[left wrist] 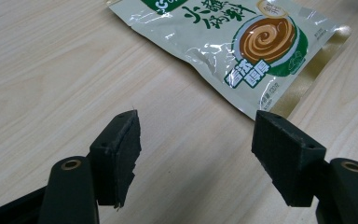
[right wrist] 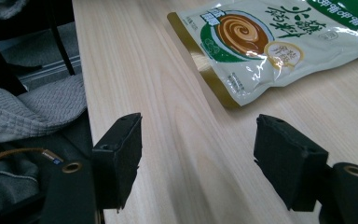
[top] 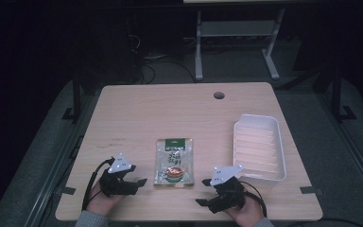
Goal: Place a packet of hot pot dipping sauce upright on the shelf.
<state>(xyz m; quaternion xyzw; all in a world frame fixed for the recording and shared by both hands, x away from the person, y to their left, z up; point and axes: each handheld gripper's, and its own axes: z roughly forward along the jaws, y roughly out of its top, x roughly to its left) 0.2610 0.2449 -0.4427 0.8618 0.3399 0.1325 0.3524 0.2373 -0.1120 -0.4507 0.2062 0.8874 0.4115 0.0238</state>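
A flat food pouch (top: 173,161) with a green top band and a brown swirl picture lies near the front middle of the wooden table (top: 170,109). My left gripper (top: 131,175) sits low at the pouch's left, open, nothing between its jaws. In the left gripper view the pouch (left wrist: 233,42) lies just beyond the open left gripper (left wrist: 196,140). My right gripper (top: 203,191) rests at the pouch's lower right, open and empty. The right gripper view shows the pouch (right wrist: 265,44) ahead of the open right gripper (right wrist: 198,140), its gold-edged bottom seam nearest.
A white ribbed plastic tray (top: 260,145) stands at the table's right side. A round cable hole (top: 219,95) is near the far edge. Beyond the table stands a white metal frame (top: 236,42) on a dark floor. A grey sleeve (right wrist: 32,105) shows off the table edge.
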